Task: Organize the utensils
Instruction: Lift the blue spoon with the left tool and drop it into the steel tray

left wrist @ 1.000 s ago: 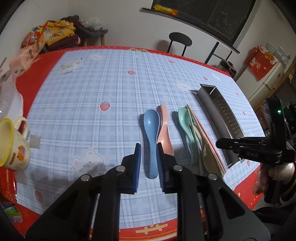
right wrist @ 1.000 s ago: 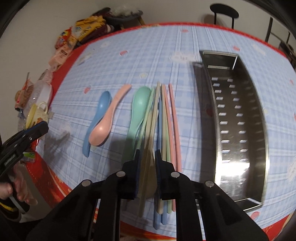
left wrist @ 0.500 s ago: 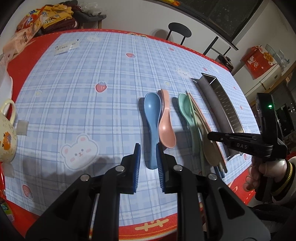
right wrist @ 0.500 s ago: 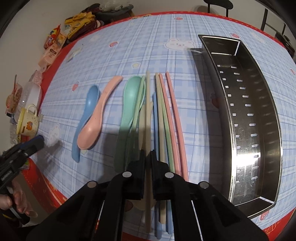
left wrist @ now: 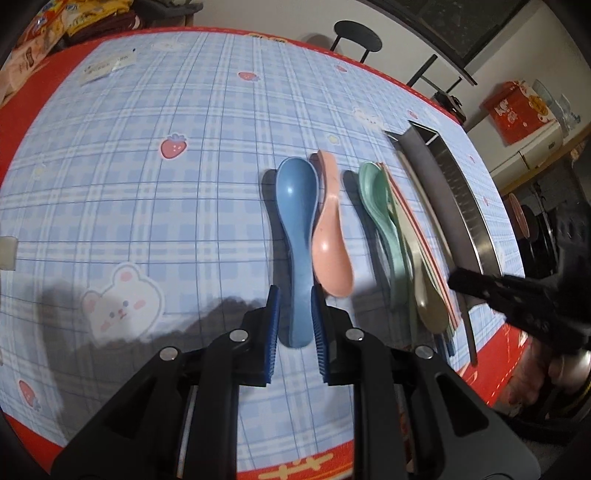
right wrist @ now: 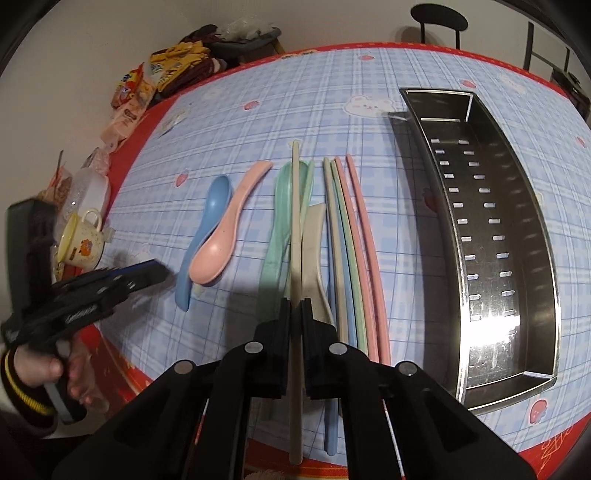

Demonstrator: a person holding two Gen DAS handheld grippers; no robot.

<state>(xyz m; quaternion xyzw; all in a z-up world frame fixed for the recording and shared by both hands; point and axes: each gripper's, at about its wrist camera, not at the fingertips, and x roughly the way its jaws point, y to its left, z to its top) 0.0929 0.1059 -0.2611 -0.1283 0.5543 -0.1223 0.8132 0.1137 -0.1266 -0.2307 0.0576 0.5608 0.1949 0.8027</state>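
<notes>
On the blue checked tablecloth lie a blue spoon (left wrist: 297, 192), a pink spoon (left wrist: 330, 254) leaning on it, a green spoon (left wrist: 373, 188), a beige spoon (right wrist: 314, 236) and several coloured chopsticks (right wrist: 354, 240). My left gripper (left wrist: 294, 295) is low over the table and open by a narrow gap. Its blue pads stand either side of the blue spoon's handle. My right gripper (right wrist: 295, 306) is shut on a beige chopstick (right wrist: 295, 221), which runs between the pads and out behind them. A perforated steel tray (right wrist: 480, 184) sits empty to the right.
A yellow mug (right wrist: 79, 243), a plastic container (right wrist: 86, 188) and snack bags (right wrist: 136, 92) crowd the table's left end. The red table edge runs just below both grippers. A black chair (left wrist: 356, 35) stands beyond the far edge. A hand (right wrist: 40, 365) holds the left gripper.
My left gripper has come down and forward until its pads straddle the blue spoon's handle. My right gripper's jaws have closed onto the beige chopstick.
</notes>
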